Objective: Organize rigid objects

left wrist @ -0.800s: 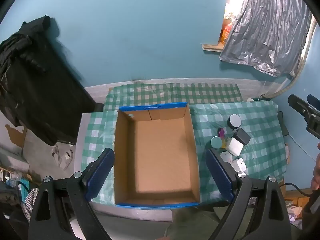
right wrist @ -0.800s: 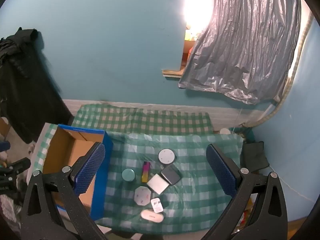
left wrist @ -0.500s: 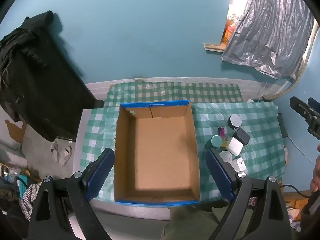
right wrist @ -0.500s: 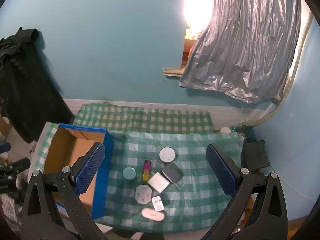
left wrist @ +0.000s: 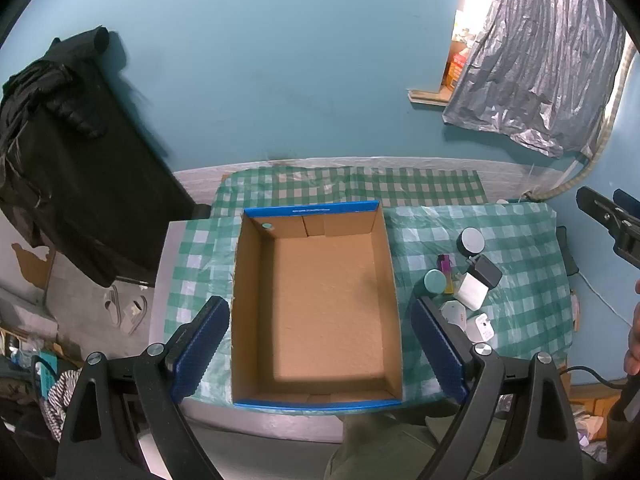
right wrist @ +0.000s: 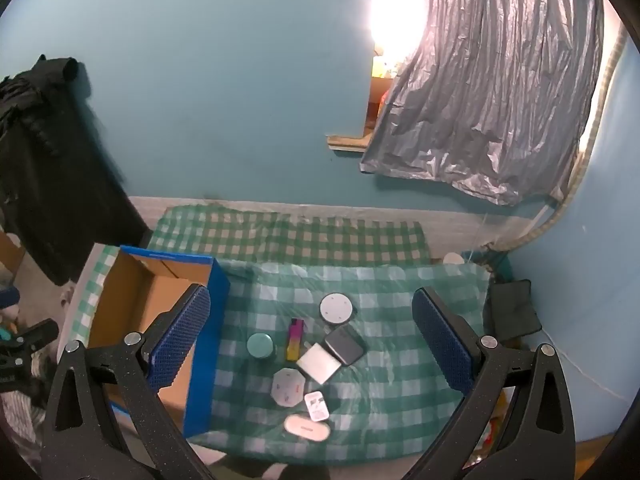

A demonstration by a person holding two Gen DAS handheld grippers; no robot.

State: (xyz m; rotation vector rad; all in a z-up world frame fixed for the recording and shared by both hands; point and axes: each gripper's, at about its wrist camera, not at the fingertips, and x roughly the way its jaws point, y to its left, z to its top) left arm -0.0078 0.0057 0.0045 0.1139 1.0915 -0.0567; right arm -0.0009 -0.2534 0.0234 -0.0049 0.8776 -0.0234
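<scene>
An open cardboard box with blue edges sits on a green checked cloth, empty inside. To its right lies a cluster of small items: a round grey disc, a teal-lidded jar, a pink and yellow lighter, a dark rounded case, a white square block, an octagonal white piece, a small white charger and a white oval case. My left gripper hangs open above the box. My right gripper hangs open high above the cluster.
The cloth-covered table stands against a teal wall. Black clothing hangs at the left. A grey plastic sheet covers a window at the right. A dark pouch lies off the table's right edge. Sandals lie on the floor.
Both views have shifted slightly, as if both grippers rose a little. Both stay open and nothing on the table has moved.
</scene>
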